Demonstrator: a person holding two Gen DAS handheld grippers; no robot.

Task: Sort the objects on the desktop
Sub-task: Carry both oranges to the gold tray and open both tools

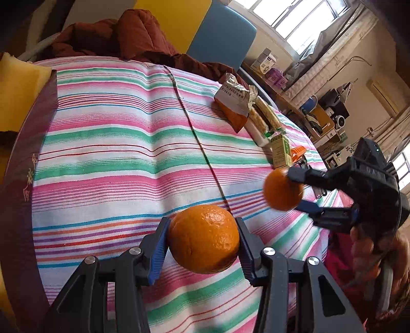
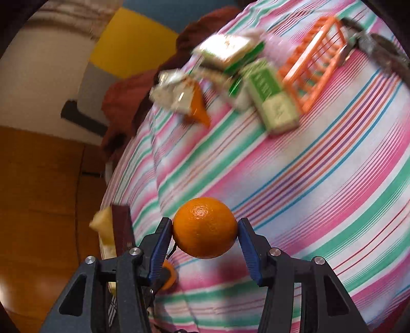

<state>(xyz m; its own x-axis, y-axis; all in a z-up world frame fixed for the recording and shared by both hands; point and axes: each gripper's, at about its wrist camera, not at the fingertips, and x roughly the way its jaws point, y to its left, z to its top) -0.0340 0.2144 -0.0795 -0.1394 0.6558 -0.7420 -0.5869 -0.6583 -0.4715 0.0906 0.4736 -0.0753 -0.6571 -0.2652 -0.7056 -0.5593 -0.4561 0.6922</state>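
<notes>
I've got both grippers clamped on oranges, left gripper (image 1: 203, 239) on the bigger orange (image 1: 203, 238), right gripper (image 2: 205, 228) on the smaller orange (image 2: 205, 226), and round peel could roll out of the pads mid-carry onto the striped cloth (image 1: 115, 143).

I see daylit windows (image 1: 305, 18) at 1 o'clock, blue chair (image 1: 220, 33) at 12, cluttered shelf (image 1: 315, 115) at 3, wood floor (image 2: 38, 192) at 9.

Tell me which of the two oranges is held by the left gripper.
The nearer orange, low in the left wrist view, sits between the left gripper fingers. The other orange, farther right, is in the right gripper.
</notes>
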